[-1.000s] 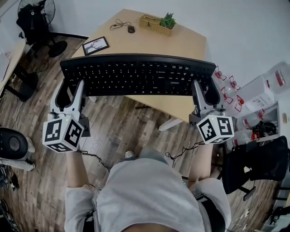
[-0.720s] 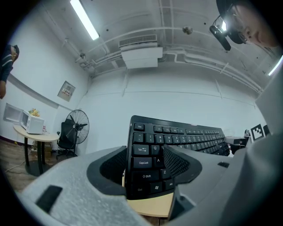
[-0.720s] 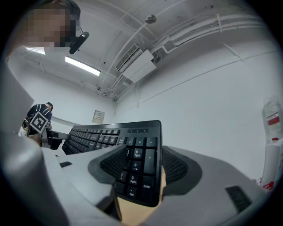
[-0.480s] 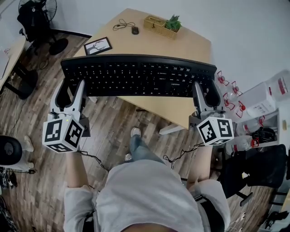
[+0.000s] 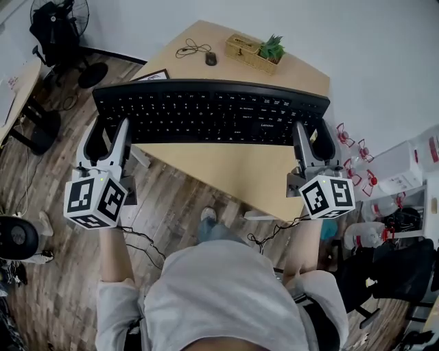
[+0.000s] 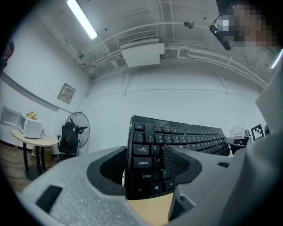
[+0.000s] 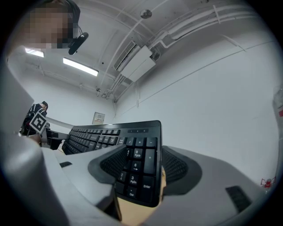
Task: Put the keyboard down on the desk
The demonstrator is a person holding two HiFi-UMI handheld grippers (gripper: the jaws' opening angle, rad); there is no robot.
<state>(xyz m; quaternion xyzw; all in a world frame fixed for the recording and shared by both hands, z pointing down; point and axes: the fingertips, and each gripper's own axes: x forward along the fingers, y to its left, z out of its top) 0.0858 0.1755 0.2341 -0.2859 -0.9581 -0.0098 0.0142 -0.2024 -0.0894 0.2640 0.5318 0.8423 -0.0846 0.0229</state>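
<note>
Above the wooden surface (image 5: 233, 171), the black keyboard (image 5: 211, 113) hangs level in the air. The left tool (image 5: 104, 134) clamps its Ctrl-key end and the right tool (image 5: 312, 140) its numpad end, probably so that it can go down flat.

picture frame (image 5: 156, 74) mostly hidden behind keyboard (image 5: 209, 110), fan (image 5: 63, 12) cut by top edge, small dark item (image 5: 210, 59) unidentifiable
</note>
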